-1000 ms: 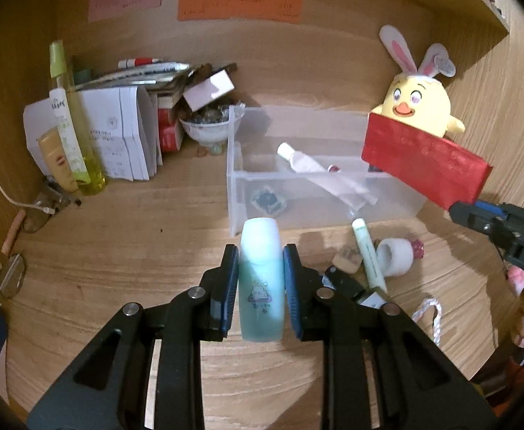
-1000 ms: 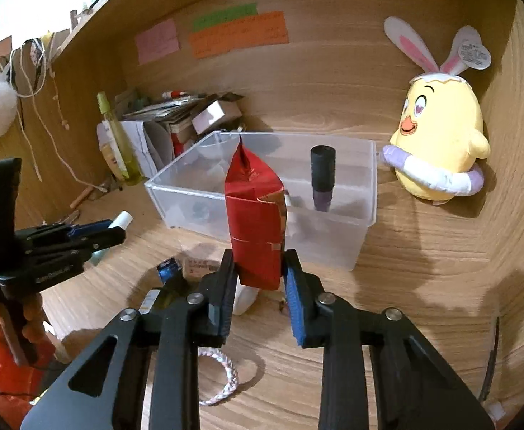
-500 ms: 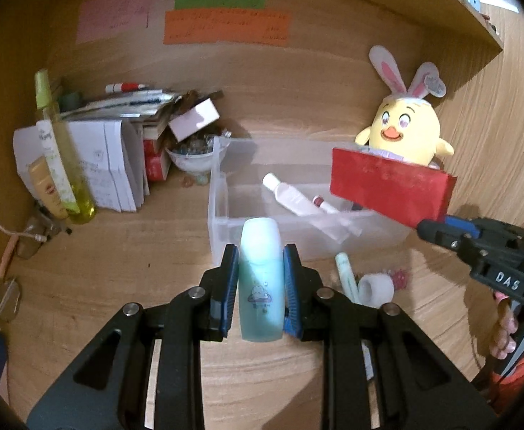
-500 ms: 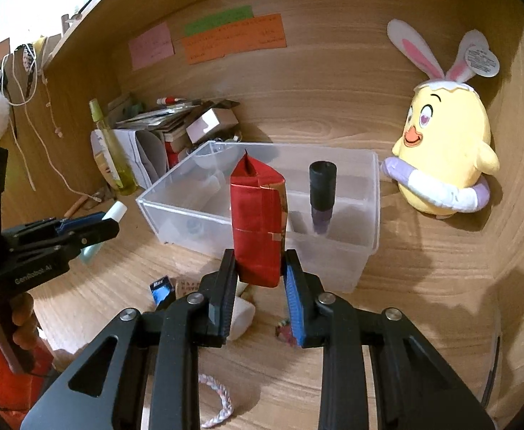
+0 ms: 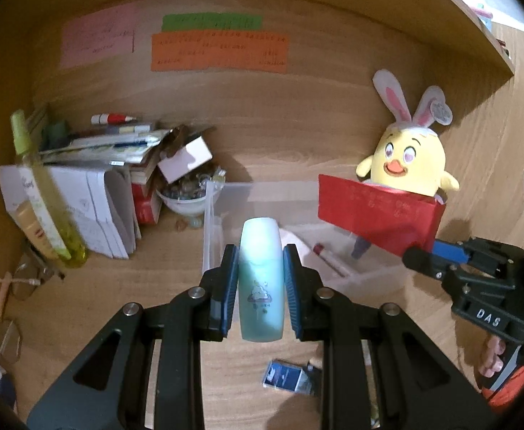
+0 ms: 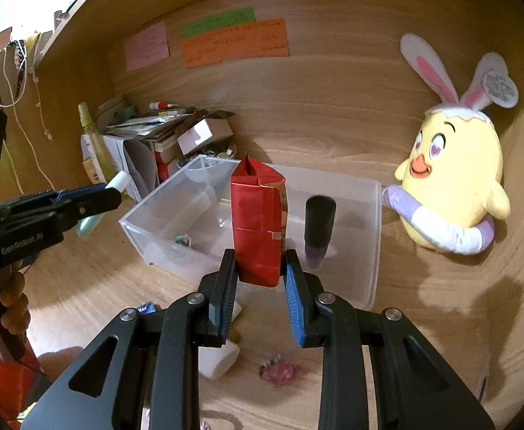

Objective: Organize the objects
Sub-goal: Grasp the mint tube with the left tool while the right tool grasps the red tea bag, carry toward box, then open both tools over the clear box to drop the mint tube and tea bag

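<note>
- Nearest in the left wrist view: left gripper (image 5: 260, 285), jaws narrow, pads clamped on both sides of a pale teal bottle (image 5: 260, 279) held upright, cap end up, lifted off the desk (image 5: 118, 286) just in front of the clear plastic bin (image 5: 209, 229).
- Nearest in the right wrist view: right gripper (image 6: 260, 286), jaws likewise narrow, pinching the lower end of a folded red packet (image 6: 258, 222), held upright in front of the bin's near wall (image 6: 175, 251).
- Seen from the left wrist: same red packet (image 5: 376, 211) carried over the right half of the bin, right gripper (image 5: 426, 258) behind it, fingers of a hand (image 5: 489, 356) wrapped on the handle.
- Seen from the right wrist: left gripper (image 6: 82, 197) off the bin's left corner, teal bottle (image 6: 93, 211) in its pads, white cap poking out.
- On the desk nearer than the bin: small blue packet (image 5: 285, 380), white cylindrical piece (image 6: 218, 358), small pink wrapped item (image 6: 278, 371).
- Inside the bin: dark cylindrical container (image 6: 319, 225) standing upright toward the right end, a slim tube with a red tip (image 5: 328, 258) lying on the floor; other small contents too blurred to name.
- Left of the bin: white bowl of small items (image 5: 186, 197), stack of papers and boxes (image 5: 93, 193), tall yellow-green bottle (image 5: 43, 193).
- Right of the bin, against the back wall: yellow chick plush with rabbit ears (image 6: 455, 179).
- Above the bin on the back wall: pink (image 5: 97, 36), green (image 5: 211, 21) and orange (image 5: 218, 52) notes.
</note>
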Demonstrator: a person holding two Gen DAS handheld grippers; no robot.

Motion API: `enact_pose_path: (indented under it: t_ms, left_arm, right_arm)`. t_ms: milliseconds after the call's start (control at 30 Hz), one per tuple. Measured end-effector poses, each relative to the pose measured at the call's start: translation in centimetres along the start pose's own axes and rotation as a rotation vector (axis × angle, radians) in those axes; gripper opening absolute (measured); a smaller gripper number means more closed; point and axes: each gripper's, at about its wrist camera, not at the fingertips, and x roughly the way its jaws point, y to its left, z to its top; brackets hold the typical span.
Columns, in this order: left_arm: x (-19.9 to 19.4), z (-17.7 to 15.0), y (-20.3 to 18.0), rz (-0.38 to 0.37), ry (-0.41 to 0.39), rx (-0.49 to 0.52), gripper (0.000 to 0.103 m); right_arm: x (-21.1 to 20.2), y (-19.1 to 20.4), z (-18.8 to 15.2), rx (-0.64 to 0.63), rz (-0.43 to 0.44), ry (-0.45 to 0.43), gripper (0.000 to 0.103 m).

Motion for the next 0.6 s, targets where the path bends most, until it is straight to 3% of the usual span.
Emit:
enact_pose_path:
  t_ms: [200,600]
  left_arm:
    - [1.5,1.4,0.0,-0.011,0.008,0.003,0.025]
    - [7.4,2.3,-0.1,-0.032,0.122,-0.016,0.025]
  right_arm:
    - [0.8,0.3,1.4,-0.023,-0.002,-0.008,0.023]
    - [3.9,-0.3,2.0,-0.014,0.025,0.05,0.023]
